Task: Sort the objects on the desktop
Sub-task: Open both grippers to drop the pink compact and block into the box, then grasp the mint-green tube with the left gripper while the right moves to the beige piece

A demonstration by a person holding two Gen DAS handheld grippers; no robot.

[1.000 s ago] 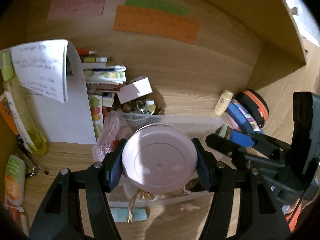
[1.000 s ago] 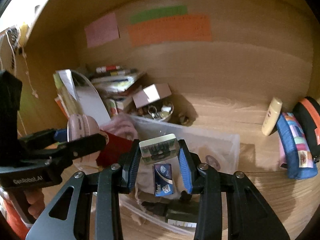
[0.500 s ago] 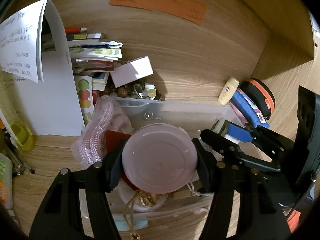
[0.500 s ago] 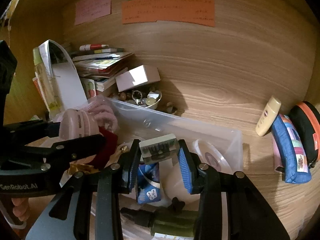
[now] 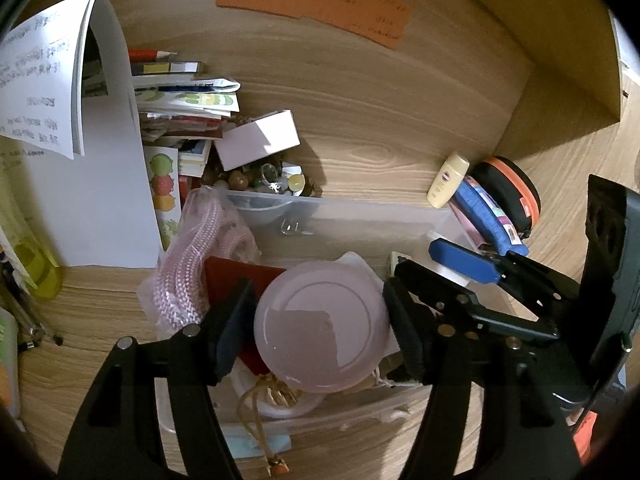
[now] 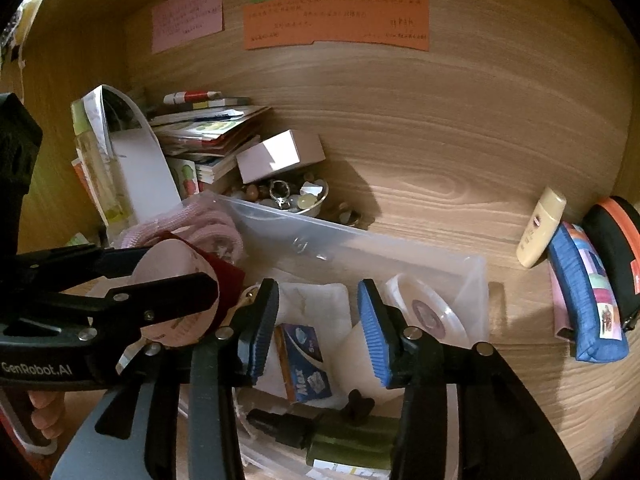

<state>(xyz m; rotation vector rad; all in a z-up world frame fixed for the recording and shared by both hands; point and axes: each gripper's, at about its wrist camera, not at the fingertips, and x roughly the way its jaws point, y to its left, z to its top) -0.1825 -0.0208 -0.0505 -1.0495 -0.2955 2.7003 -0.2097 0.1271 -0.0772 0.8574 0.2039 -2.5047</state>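
My left gripper point(image 5: 320, 330) is over the clear plastic bin point(image 5: 360, 210). The round pink jar point(image 5: 322, 326) sits between its jaws, which stand a little wider than the jar, with gaps at both sides. The jar also shows in the right wrist view point(image 6: 176, 292). My right gripper point(image 6: 318, 326) is open and empty over the same bin point(image 6: 400, 248). The small box it held is gone from its jaws. Below it lie a blue tissue pack point(image 6: 306, 362), white pads and a dark green spray bottle point(image 6: 340, 436).
A stack of books and papers point(image 5: 180, 108), a small white box point(image 5: 260, 140) and a bowl of trinkets point(image 6: 288, 196) stand behind the bin. A cream tube point(image 6: 540, 232), a blue pouch point(image 6: 588, 296) and a black-orange case point(image 6: 616, 248) lie to the right. Notes hang on the wooden back wall.
My right gripper has opened and let go of the small box over the bin. My left gripper's jaws have widened around the pink jar, which sits lower in the bin.
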